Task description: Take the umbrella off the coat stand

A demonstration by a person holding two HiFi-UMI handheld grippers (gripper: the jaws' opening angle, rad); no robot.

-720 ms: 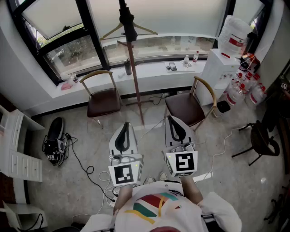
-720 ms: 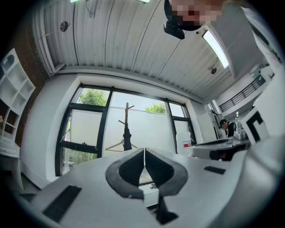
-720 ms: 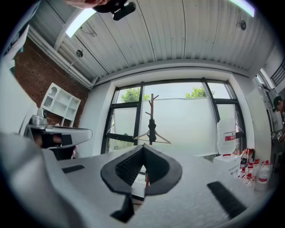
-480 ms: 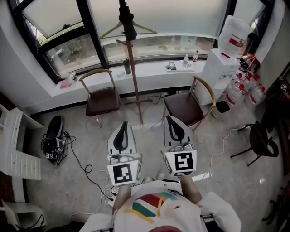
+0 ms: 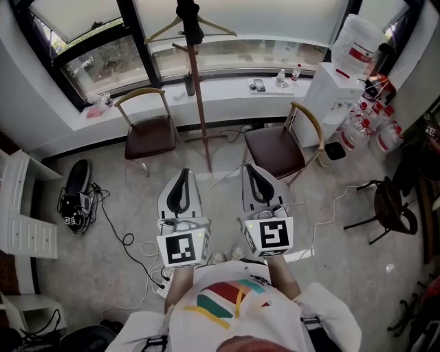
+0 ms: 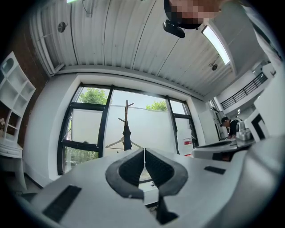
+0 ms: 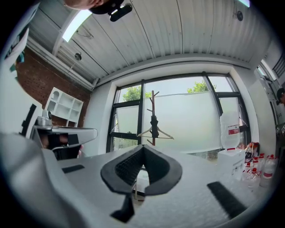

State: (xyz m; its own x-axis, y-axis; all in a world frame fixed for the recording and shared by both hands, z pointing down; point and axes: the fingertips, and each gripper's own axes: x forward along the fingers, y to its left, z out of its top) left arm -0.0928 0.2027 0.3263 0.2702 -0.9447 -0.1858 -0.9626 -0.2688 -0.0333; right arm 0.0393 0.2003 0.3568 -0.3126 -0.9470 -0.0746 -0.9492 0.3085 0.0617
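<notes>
While you face the window, one coat stand [image 5: 201,103] rises between two chairs, a left chair [image 5: 146,134] and a right chair [image 5: 275,148]. Your two grippers, the left gripper [image 5: 183,175] and the right gripper [image 5: 250,170], sit side by side well short of the stand, each with its jaws pressed together on nothing. One dark folded umbrella [image 5: 192,20] hangs high on the stand's pole, against a single clothes hanger [image 5: 214,29].

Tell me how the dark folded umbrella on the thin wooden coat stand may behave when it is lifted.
The dark folded umbrella looks short and compact, so it is probably light. It hangs freely from the thin wooden coat stand, so it would likely swing when touched. The tall narrow stand might wobble if pulled sideways.
</notes>
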